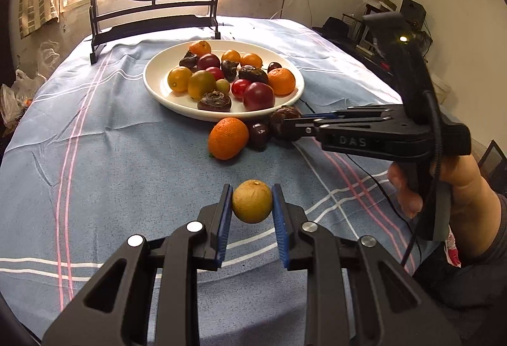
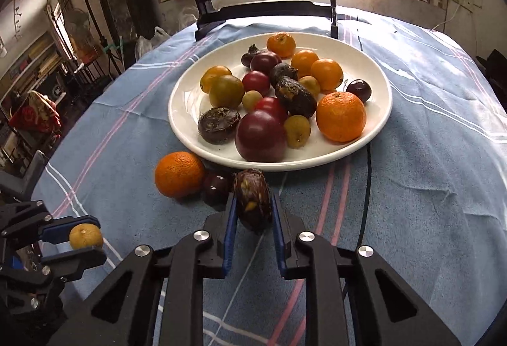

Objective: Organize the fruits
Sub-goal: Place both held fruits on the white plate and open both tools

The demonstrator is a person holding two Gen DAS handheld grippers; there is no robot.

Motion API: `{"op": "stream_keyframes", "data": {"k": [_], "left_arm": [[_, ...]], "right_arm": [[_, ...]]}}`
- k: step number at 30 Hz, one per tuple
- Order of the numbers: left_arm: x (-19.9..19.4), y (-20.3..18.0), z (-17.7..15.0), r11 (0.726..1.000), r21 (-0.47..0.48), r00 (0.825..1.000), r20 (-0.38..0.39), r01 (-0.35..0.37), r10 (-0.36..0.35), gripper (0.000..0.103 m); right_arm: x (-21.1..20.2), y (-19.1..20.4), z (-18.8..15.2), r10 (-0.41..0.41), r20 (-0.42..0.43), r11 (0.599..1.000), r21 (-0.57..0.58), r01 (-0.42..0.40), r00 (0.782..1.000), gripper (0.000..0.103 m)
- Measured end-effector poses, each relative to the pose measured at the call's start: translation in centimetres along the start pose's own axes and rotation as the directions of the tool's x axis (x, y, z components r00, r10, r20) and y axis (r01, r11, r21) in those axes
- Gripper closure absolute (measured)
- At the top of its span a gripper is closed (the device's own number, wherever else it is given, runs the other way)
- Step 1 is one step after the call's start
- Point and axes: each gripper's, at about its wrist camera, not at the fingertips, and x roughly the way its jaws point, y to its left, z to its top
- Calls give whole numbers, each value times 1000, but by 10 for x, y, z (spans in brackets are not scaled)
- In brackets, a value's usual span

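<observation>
**Left wrist and right wrist views: two fruits gripped, most already plated**

Left wrist view: clamping a small yellow-brown fruit (image 1: 252,201) between the blue pads (image 1: 225,219) of the left gripper (image 1: 252,203), jaws closed on its two sides, fruit sitting at the fingertips and apparently lifted clear of the blue checked tablecloth (image 1: 111,156). Right wrist view: pinching a dark rough-skinned fruit (image 2: 253,198) in the right gripper (image 2: 253,206), jaws pressed against both flanks, fruit standing on edge just short of the white plate (image 2: 374,76).

Judging progress as well advanced: holding more than a dozen pieces on the plate already, among them oranges, red plums and dark knobbly fruits. Remaining off the plate: an orange (image 2: 179,173) and a dark cherry-like fruit (image 2: 217,186), lying touching one another just left of the right jaws, against the plate's near rim, plus the two gripped pieces. Plate lying directly ahead of both jaw pairs, nearer to the right pair.
</observation>
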Motion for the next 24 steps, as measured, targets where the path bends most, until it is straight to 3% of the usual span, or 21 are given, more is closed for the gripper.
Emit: {"op": "stream_keyframes", "data": {"k": [4,8,15,16,17,18,20,24], "left_arm": [[-2,5,11,1000,-11,1000,27,11,-11,79],[8,11,47,1000,-11,999,51,15,-14,79],[65,39,131,995,-102,999,37,-8,12,79],[73,45,137,992,-128,999,31,-8,12,77],[82,52,143,988,-157,1000,16,-7,10,68],[87,58,145,982,-186,1000,8,-16,18,57],[87,66,144,976,-218,1000,9,-19,22,48],[65,59,123,984,-174,999,28,-24,29,38]], "right_arm": [[-37,-18,4,31,101,998,59,-37,994,83],[-50,-40,33,46,155,992,110,-64,987,83],[-11,-50,104,49,144,987,145,-70,988,81],[-3,-50,109,45,134,988,142,-64,990,80],[4,-48,114,27,133,990,136,-45,991,79],[7,-46,115,-2,140,991,130,-16,990,62],[2,-44,112,-28,171,992,130,6,985,50],[-22,-40,94,-3,199,994,105,-18,980,50]]}}
